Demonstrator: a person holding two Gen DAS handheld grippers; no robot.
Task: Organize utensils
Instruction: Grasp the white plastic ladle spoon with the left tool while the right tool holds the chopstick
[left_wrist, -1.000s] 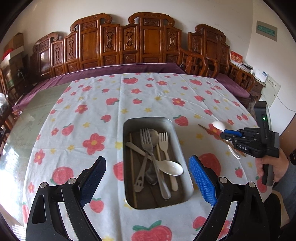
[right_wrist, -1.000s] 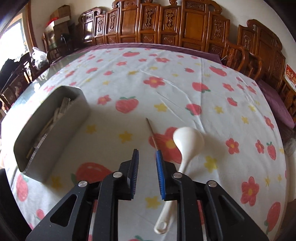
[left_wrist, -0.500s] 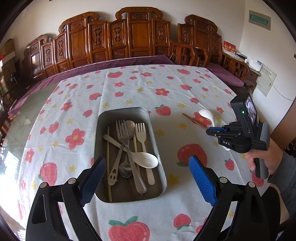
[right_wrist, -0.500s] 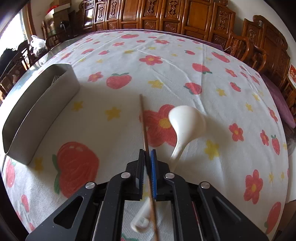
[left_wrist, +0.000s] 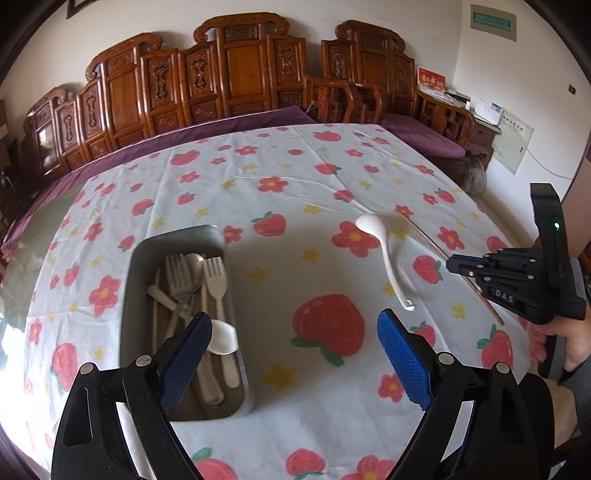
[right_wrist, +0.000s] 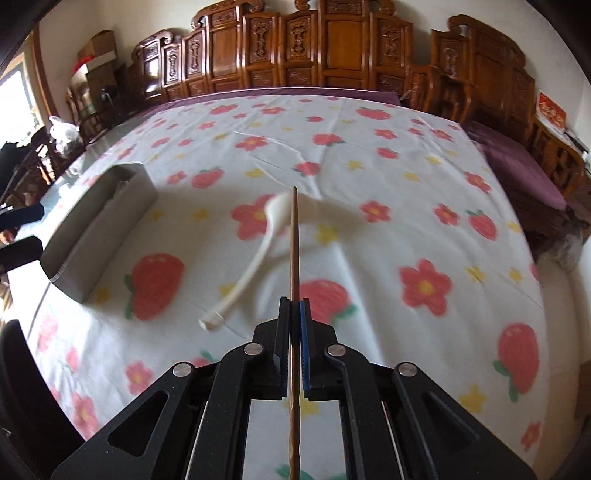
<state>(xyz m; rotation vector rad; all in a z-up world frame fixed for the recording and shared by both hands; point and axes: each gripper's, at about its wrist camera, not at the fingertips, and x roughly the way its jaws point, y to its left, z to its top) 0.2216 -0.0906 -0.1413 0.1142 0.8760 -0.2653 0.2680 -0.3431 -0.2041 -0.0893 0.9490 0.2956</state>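
Observation:
My right gripper (right_wrist: 294, 306) is shut on a brown wooden chopstick (right_wrist: 294, 243) and holds it above the cloth; the stick points away along the fingers. In the left wrist view the right gripper (left_wrist: 452, 264) is at the right with the chopstick (left_wrist: 424, 236) slanting through it. A white spoon (left_wrist: 384, 254) lies on the cloth just left of the chopstick; it also shows in the right wrist view (right_wrist: 258, 258). A metal tray (left_wrist: 140, 266) holds forks, spoons and a chopstick. My left gripper (left_wrist: 291, 363) is open and empty, near the tray's front right.
The table carries a white cloth (left_wrist: 280, 184) with strawberries and flowers. Carved wooden chairs (left_wrist: 236, 74) line the far side. The metal tray appears at the left in the right wrist view (right_wrist: 88, 236). The table's right edge drops off near my right hand.
My right gripper shut on the chopstick and lifted it off the cloth. My left gripper drew right and back, so the tray now sits to its left.

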